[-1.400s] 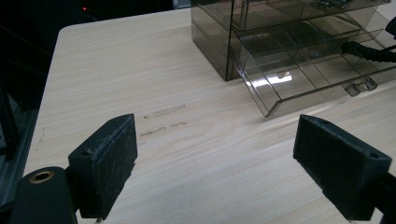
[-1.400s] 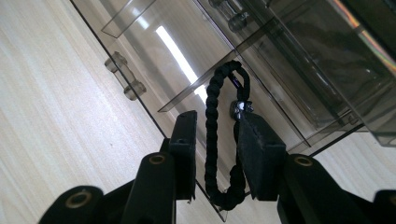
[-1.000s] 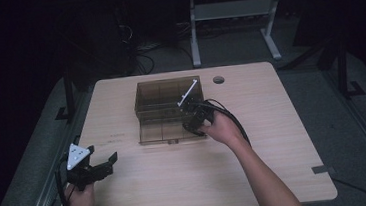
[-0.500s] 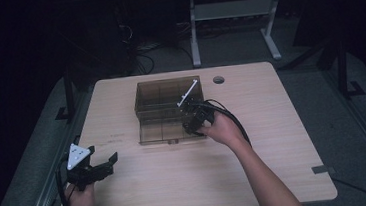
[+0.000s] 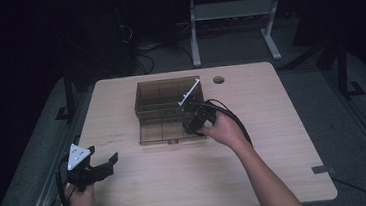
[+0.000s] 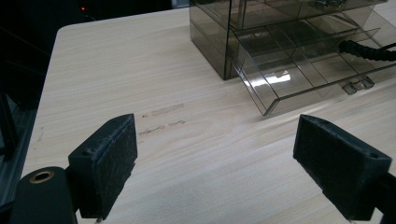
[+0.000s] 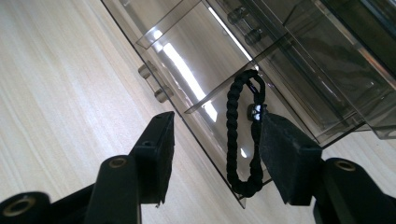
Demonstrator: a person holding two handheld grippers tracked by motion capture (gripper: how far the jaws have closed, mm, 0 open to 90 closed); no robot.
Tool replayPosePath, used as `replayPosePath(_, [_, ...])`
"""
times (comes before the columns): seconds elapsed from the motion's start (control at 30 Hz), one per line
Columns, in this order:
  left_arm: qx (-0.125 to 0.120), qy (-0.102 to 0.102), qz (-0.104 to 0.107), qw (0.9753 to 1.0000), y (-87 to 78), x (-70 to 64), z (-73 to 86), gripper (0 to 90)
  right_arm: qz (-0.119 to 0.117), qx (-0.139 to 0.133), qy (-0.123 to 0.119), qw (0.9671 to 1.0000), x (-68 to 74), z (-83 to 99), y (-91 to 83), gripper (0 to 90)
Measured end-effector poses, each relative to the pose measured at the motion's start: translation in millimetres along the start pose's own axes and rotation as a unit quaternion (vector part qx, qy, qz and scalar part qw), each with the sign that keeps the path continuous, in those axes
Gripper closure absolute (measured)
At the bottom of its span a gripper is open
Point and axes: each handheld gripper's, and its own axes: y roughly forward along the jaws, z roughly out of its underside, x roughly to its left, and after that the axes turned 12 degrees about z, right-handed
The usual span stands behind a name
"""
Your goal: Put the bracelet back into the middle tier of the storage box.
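Stillness is marking the high view. The right gripper (image 5: pixel 193 124) is hovering over the right end of the pulled-out drawer (image 5: pixel 161 132) of the smoky organiser (image 5: pixel 163 97), having drifted only a touch toward the person over the last second. The left gripper (image 5: pixel 101 169) is staying parked near the table's (image 5: pixel 257 176) front left corner. I am reading that pause as the drop-off finishing, with pulling back and closing the drawer yet to come.

Through the left gripper view, the left gripper (image 6: pixel 215 154) is showing its jaws spread wide with nothing between them, bare wood lying underneath. The open drawer (image 6: pixel 289 79) is jutting out of the organiser, well apart from it.

In the right gripper view, the right gripper (image 7: pixel 215 154) is also standing released, jaws apart. The black braided cord loop (image 7: pixel 232 135) is lying inside the drawer (image 7: pixel 187 60), in the compartment by its right end. It is sitting between the jaws, close against the one on the right; whether it is touching that pad I cannot tell. Its long axis is running straight away from the gripper, toward the organiser's body, with the small metal clasp along the loop's right side.
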Motion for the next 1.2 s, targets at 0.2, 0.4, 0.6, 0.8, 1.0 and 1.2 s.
replayPosePath(0.2, [0.002,0.002,-0.001,1.0000,0.7,-0.3,-0.5,13.3,-0.006,-0.001,-0.002,1.0000,1.0,1.0,-1.6,43.9])
replayPosePath(0.4, [-0.002,-0.001,-0.001,1.0000,0.6,0.9,-0.6,13.3,-0.009,-0.004,-0.001,0.9999,1.1,2.0,-5.6,43.0])
replayPosePath(0.6, [0.000,0.001,-0.002,1.0000,-0.4,1.1,-0.3,13.3,-0.010,-0.004,-0.002,0.9999,2.2,3.9,-9.7,42.7])
replayPosePath(0.8, [-0.001,-0.004,-0.003,1.0000,-1.1,3.2,0.2,13.3,-0.013,-0.002,-0.003,0.9999,1.2,6.2,-12.3,42.5])
replayPosePath(1.0, [0.001,-0.005,-0.002,1.0000,-1.6,4.2,0.8,13.3,-0.013,-0.002,-0.004,0.9999,1.8,13.0,-18.3,41.8])
replayPosePath(1.2, [0.001,-0.004,0.000,1.0000,0.2,4.5,0.3,13.3,-0.011,-0.001,-0.001,0.9999,-0.5,20.9,-23.5,40.6])
